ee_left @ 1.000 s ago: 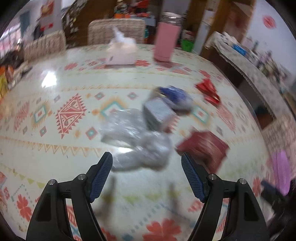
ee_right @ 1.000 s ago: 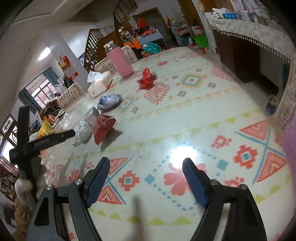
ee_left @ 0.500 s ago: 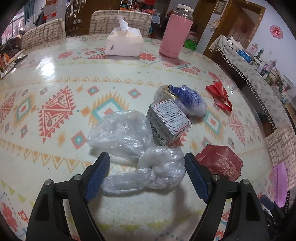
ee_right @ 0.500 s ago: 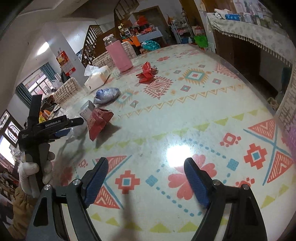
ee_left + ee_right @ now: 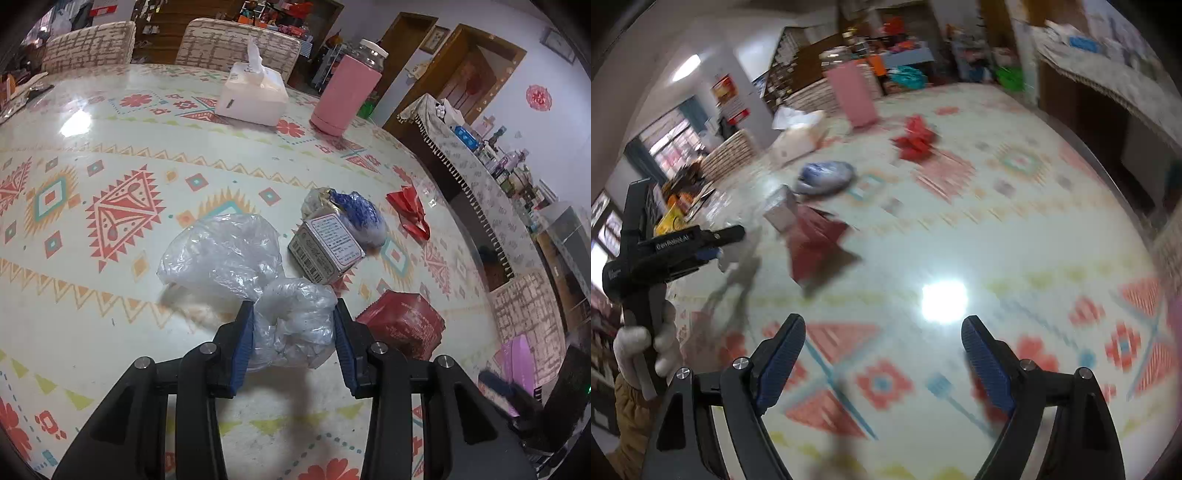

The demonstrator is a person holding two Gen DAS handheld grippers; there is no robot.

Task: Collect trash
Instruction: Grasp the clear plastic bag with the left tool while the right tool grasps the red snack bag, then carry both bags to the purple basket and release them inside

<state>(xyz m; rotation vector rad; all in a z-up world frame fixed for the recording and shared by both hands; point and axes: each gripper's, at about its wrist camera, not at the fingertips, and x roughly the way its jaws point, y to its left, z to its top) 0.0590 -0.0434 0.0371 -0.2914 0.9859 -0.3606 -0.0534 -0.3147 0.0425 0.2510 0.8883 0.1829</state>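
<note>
A home dining room: patterned table [image 5: 110, 155], woven chairs [image 5: 236, 40], tissue box [image 5: 251, 98].

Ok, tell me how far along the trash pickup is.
Nothing looks collected yet. In hand: the left hand-held gripper is closed on the crumpled clear plastic bag. Left on the patterned table: a larger clear plastic bag, small printed cardboard box, blue-white wrapper, red crumpled paper and dark red carton. The right hand-held gripper is open, empty.
</note>
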